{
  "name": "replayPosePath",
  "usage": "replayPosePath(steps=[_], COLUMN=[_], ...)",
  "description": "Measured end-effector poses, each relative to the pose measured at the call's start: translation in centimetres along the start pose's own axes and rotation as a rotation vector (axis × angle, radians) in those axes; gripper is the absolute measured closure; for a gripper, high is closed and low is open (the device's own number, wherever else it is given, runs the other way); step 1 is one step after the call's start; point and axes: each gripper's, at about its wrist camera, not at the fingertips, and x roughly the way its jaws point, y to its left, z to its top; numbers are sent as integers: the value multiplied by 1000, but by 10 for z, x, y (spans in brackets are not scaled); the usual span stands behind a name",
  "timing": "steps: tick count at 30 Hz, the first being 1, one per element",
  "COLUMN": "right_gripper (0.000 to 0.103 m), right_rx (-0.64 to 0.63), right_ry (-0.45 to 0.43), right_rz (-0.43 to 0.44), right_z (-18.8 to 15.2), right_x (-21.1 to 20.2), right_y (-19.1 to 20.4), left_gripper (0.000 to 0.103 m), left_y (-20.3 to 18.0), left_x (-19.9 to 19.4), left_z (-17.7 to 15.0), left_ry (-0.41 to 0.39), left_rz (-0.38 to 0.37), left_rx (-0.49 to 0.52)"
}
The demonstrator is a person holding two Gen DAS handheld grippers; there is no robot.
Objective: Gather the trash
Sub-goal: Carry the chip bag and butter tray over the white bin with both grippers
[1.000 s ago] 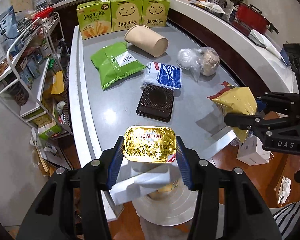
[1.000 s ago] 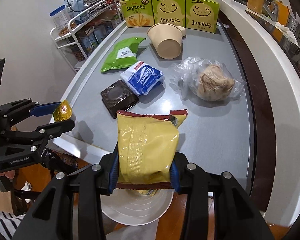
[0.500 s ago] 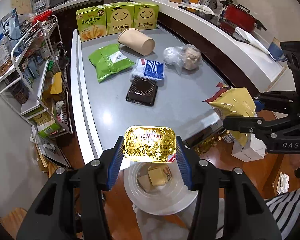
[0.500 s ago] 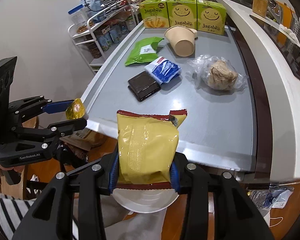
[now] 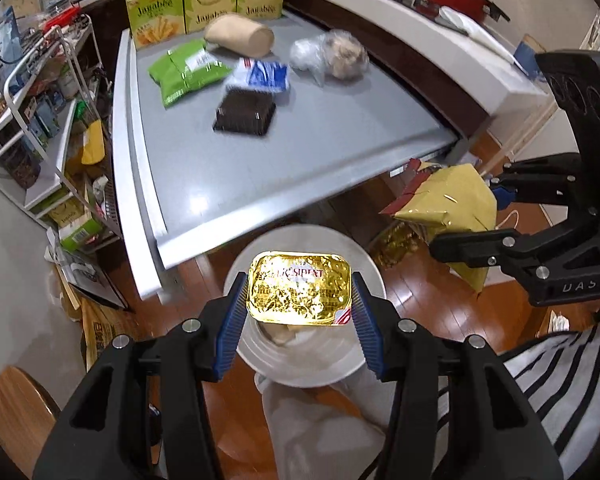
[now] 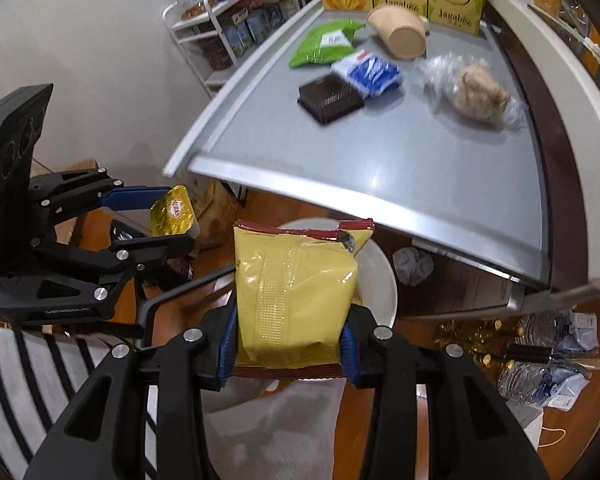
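Each wrist camera looks steeply down along its own fingers [image 5: 236,312], close above the white bin [image 5: 364,256]; both views share the grey worktop [image 6: 400,152] beyond the fingertips.

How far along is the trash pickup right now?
Some scraps already lie in the white bin. In hand: left gripper holds the gold foil tub, right gripper the yellow bag, both over it. Green bag, cup, blue packet, black tray and plastic bundle remain.

Grey table [image 5: 340,128] over brown wood floor [image 5: 420,288] — white wire shelf rack [image 5: 32,92] against pale wall [image 6: 80,20]
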Motion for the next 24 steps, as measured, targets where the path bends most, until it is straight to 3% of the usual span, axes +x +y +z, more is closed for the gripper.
replayPosePath(steps=[12,24], right_gripper=[63,63], right_rx=[49,153], right_ry=[89,103], right_rz=[-35,-77], right_z=[-16,-20], right_x=[52,85], right_y=[-10,-25], left_gripper=[52,52], left_y=[6,11], left_x=[42,68], left_z=[-25,-30], left_ry=[99,104], left_rz=[23,69], left_rx=[-28,-90])
